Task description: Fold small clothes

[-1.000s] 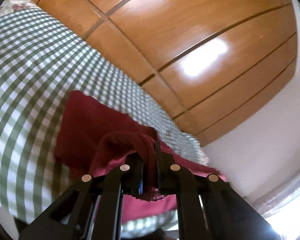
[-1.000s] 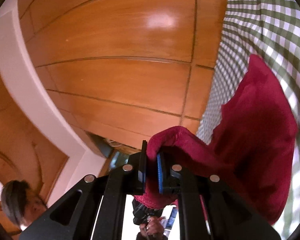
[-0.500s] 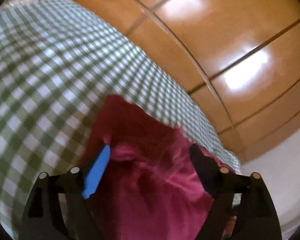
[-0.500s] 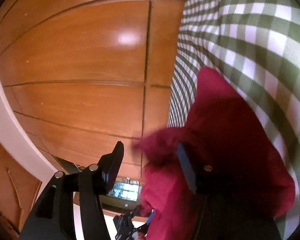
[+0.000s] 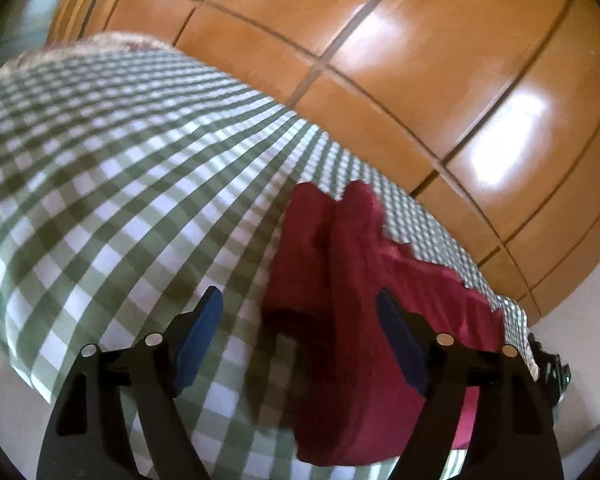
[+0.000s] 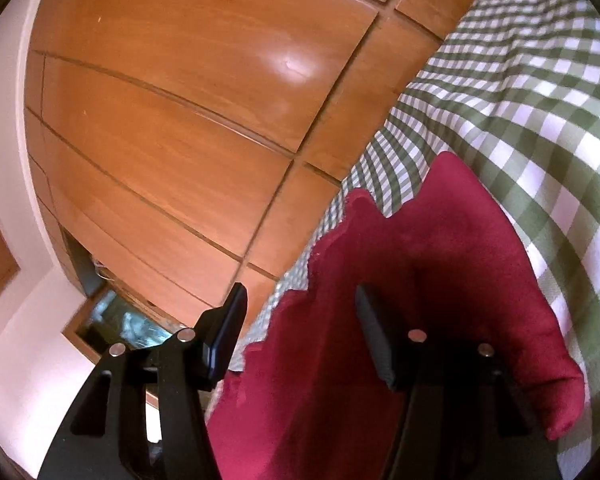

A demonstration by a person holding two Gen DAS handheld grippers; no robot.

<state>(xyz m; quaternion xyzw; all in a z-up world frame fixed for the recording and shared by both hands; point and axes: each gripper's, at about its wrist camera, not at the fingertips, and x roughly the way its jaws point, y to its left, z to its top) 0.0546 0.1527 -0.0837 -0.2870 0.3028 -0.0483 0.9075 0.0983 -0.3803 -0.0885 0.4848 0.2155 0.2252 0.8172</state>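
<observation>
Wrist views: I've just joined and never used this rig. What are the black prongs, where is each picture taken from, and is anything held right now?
Each picture comes from a camera on a hand-held gripper that a person carries, looking forward along its two black fingers. The left hand-held gripper is closing slightly with its jaws apart, pressing on nothing. The right hand-held gripper is open too. A dark red cloth lies on the green checked cover, partly between both pairs of fingers, gripped by neither. Behind are wooden panels.

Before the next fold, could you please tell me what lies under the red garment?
The red garment lies on a green-and-white checked cloth, which shows all around it. What that cloth covers beneath the garment cannot be seen.
</observation>
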